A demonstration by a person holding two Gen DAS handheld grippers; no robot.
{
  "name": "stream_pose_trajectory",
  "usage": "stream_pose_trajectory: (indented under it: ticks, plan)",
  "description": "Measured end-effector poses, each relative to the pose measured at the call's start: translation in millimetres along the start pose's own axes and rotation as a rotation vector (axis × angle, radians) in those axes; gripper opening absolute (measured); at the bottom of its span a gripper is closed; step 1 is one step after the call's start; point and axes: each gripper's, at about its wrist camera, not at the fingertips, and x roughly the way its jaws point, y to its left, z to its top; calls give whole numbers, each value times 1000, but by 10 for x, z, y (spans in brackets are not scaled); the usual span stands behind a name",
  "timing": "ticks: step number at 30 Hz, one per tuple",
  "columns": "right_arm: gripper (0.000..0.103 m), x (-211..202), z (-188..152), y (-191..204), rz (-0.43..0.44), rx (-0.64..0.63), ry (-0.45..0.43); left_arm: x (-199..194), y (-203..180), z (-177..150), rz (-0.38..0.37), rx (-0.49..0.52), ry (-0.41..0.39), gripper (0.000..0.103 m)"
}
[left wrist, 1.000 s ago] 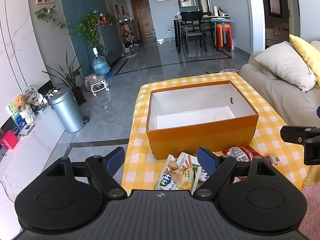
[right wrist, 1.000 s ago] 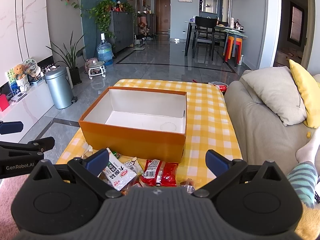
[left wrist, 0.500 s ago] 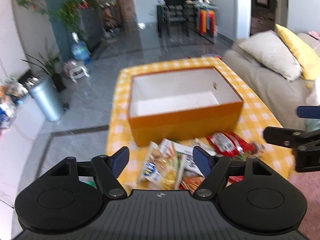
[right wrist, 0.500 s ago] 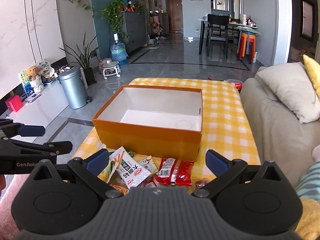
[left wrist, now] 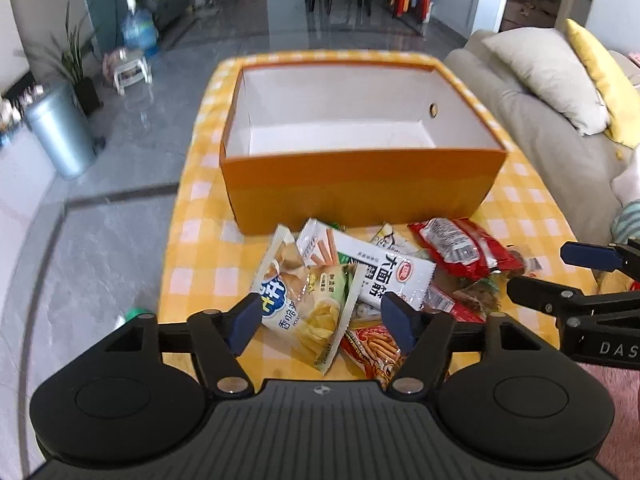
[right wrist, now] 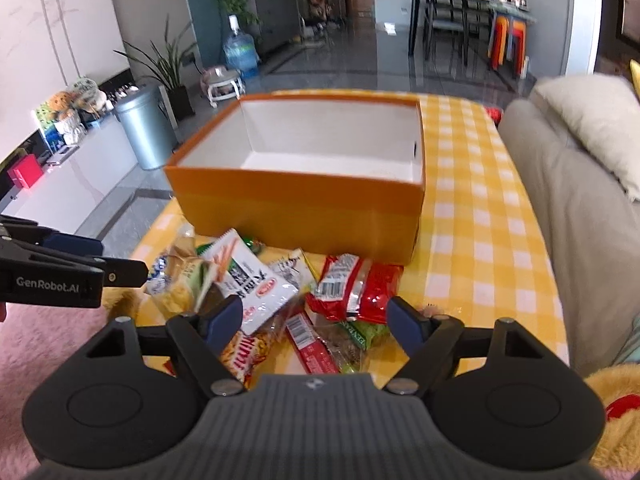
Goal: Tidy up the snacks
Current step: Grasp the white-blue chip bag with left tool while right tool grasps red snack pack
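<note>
A pile of snack packets lies on the yellow checked tablecloth [left wrist: 192,248] in front of an empty orange box [left wrist: 360,196]. My left gripper [left wrist: 324,318] is open, hovering over a chips bag [left wrist: 308,296] and a white packet [left wrist: 376,270]. A red packet [left wrist: 460,248] lies to the right. My right gripper [right wrist: 314,320] is open above the pile, over the red packet [right wrist: 356,290] and the white packet [right wrist: 256,280]. The box [right wrist: 300,208] stands just behind. Each gripper shows at the edge of the other's view.
A grey sofa [left wrist: 560,128] with cushions runs along the table's right side. A metal bin [left wrist: 60,132] and a water bottle [left wrist: 138,32] stand on the floor to the left. A pink rug [right wrist: 48,344] lies at the near edge.
Both grippers have tilted down and moved closer over the snack pile. The packets now fill more of both views. Both stay open.
</note>
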Motion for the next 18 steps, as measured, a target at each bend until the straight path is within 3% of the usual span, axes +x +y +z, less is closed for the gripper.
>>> stream_pose_trajectory:
  ticks: [5, 10, 14, 18]
  plan:
    - [84, 283, 153, -136, 27, 91, 46, 254, 174, 90, -8, -134, 85, 84]
    - [84, 624, 293, -219, -29, 116, 95, 471, 343, 124, -4, -293, 137, 84]
    - [84, 826, 318, -315, -42, 147, 135, 630, 397, 112, 64, -327, 177, 84]
    - [84, 1001, 278, -396, -40, 165, 170, 712, 430, 98, 37, -373, 201, 88]
